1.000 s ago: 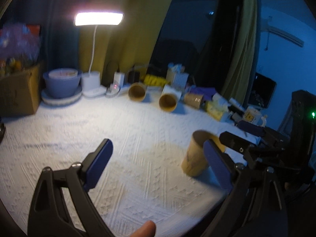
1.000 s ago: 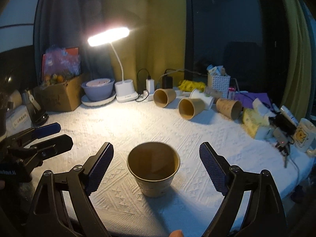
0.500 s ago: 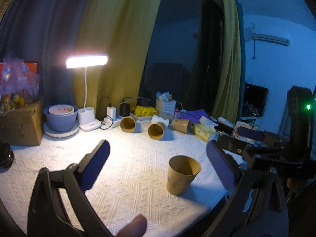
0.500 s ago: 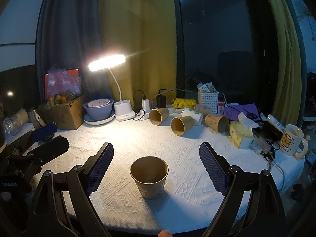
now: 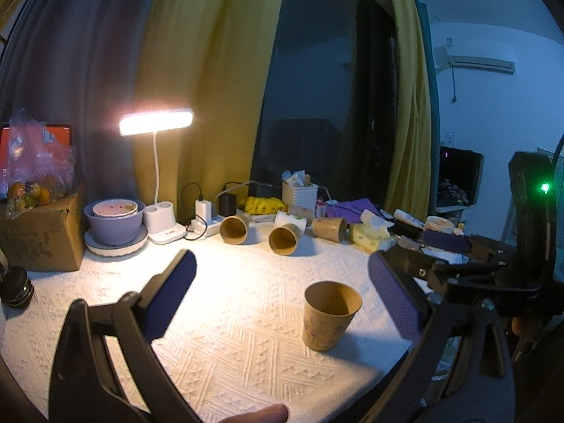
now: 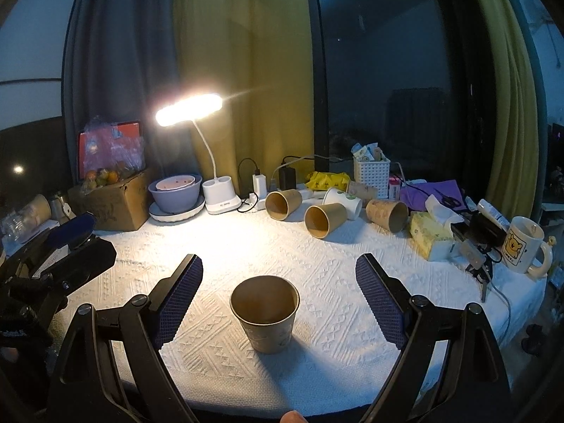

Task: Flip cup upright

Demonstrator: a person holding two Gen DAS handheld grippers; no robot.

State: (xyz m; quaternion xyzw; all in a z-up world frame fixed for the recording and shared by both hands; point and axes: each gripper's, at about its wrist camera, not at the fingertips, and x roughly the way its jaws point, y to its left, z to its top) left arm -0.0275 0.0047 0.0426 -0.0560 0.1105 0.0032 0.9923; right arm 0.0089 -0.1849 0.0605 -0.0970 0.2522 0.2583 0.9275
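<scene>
A: One brown paper cup point(image 6: 264, 312) stands upright on the white tablecloth point(image 6: 317, 261), near its front edge. Any print on it is too faint to read.

B: And my tongs?

A: My right gripper point(image 6: 278, 299) is spread wide around the cup, touching nothing. My left gripper point(image 5: 282, 296) is released too, empty, cup just inside its right finger.

A home room: curtains point(image 6: 243, 70), desk lamp point(image 6: 190, 109), mug point(image 6: 521, 243), air conditioner point(image 5: 476, 63).

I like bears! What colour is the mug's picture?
Yellow, on a white mug; right wrist view shows it best.
</scene>
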